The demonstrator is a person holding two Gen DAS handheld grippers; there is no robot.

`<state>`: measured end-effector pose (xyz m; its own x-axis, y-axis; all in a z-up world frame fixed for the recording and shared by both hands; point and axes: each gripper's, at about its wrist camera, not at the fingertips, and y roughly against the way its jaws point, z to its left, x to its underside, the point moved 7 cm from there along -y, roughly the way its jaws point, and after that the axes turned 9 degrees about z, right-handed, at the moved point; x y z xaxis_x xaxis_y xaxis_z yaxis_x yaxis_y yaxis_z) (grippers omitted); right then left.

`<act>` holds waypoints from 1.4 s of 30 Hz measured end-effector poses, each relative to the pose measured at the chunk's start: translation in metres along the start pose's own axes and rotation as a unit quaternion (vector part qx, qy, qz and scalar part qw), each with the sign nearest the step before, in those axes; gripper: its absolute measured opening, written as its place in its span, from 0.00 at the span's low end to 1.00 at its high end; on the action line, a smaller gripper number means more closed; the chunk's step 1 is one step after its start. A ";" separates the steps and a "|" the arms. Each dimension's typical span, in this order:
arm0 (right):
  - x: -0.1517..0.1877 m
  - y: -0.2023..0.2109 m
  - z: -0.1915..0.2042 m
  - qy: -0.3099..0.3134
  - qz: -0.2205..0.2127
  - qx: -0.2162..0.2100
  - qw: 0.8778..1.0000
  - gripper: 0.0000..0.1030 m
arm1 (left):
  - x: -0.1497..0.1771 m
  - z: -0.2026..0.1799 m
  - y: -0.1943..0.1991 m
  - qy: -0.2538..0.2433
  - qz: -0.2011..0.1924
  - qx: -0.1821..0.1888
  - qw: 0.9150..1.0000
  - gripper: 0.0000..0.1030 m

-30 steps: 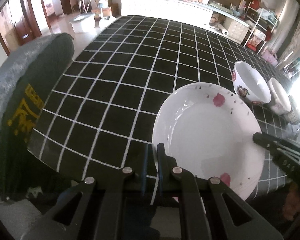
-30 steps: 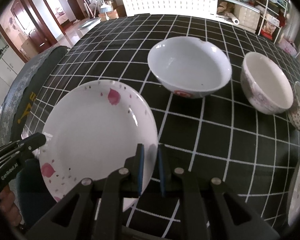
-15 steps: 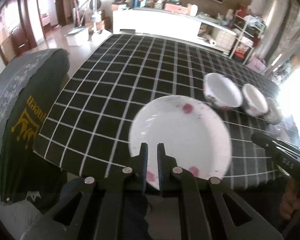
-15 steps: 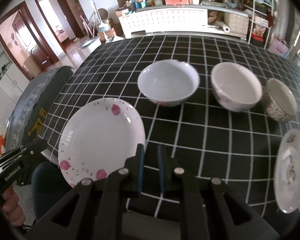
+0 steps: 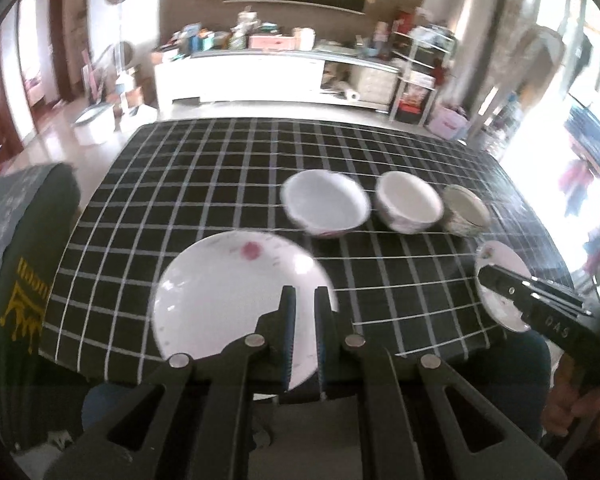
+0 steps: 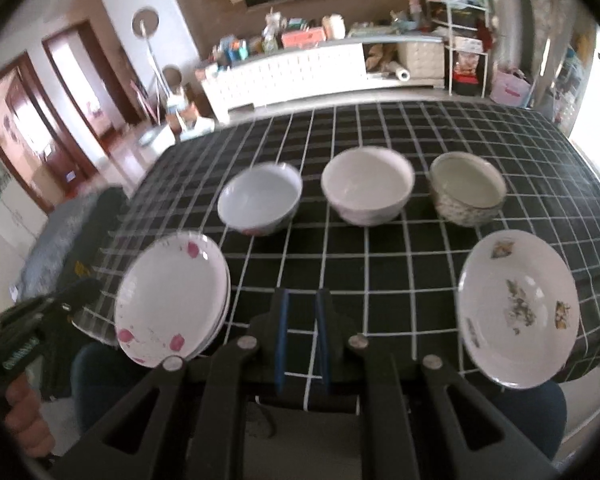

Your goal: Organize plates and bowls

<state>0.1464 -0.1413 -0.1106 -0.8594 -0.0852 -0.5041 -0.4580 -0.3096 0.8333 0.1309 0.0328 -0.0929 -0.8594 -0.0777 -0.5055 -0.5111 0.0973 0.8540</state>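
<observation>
A white plate with pink flowers (image 5: 236,296) (image 6: 172,296) lies at the table's near left edge. A second plate with a brown pattern (image 6: 518,312) (image 5: 500,272) lies at the near right edge. Three bowls stand in a row behind them: a white one with red marks (image 6: 260,204) (image 5: 326,208), a plain white one (image 6: 366,190) (image 5: 408,206) and a speckled one (image 6: 466,188) (image 5: 466,210). My left gripper (image 5: 303,296) is shut and empty, above the pink plate's near rim. My right gripper (image 6: 302,298) is shut and empty, between the two plates.
The table (image 5: 220,184) has a black cloth with a white grid. A grey cushioned chair (image 5: 16,248) stands at the left. A white cabinet (image 6: 292,72) with clutter runs along the far wall. The person's legs show below the table edge.
Both grippers have pulled back and risen from the table, so the whole row of bowls and both plates have come into view. The dishes have not moved.
</observation>
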 end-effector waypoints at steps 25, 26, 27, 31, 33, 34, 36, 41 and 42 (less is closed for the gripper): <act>0.022 0.054 -0.172 -0.112 -0.029 0.066 0.991 0.17 | -0.017 -0.207 -0.054 -0.176 0.047 0.064 0.981 0.07; 0.022 0.054 -0.179 -0.112 -0.027 0.070 0.991 0.17 | -0.019 -0.211 -0.058 -0.181 0.048 0.062 0.980 0.07; 0.022 0.053 -0.186 -0.113 -0.025 0.073 0.991 0.17 | -0.021 -0.215 -0.061 -0.186 0.051 0.061 0.979 0.07; 0.023 0.050 -0.210 -0.120 -0.015 0.085 0.989 0.17 | -0.032 -0.231 -0.079 -0.192 0.064 0.069 0.977 0.07; 0.024 0.047 -0.223 -0.126 -0.010 0.086 0.988 0.17 | -0.035 -0.239 -0.090 -0.194 0.073 0.077 0.975 0.07; 0.024 0.045 -0.228 -0.129 -0.007 0.086 0.988 0.17 | -0.034 -0.243 -0.093 -0.195 0.075 0.080 0.975 0.07; 0.025 0.039 -0.238 -0.134 0.002 0.085 0.987 0.17 | -0.033 -0.248 -0.104 -0.196 0.086 0.091 0.973 0.07; 0.030 0.015 -0.254 -0.139 0.027 0.082 0.987 0.17 | -0.025 -0.251 -0.139 -0.183 0.131 0.126 0.966 0.07; 0.032 0.009 -0.257 -0.142 0.033 0.080 0.986 0.17 | -0.024 -0.251 -0.145 -0.179 0.138 0.130 0.965 0.07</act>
<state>0.1735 -0.3905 -0.1773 -0.9072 0.1755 -0.3823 -0.4092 -0.1578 0.8987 0.2298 -0.2286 -0.1734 -0.8907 0.3304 -0.3122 -0.2084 0.3136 0.9264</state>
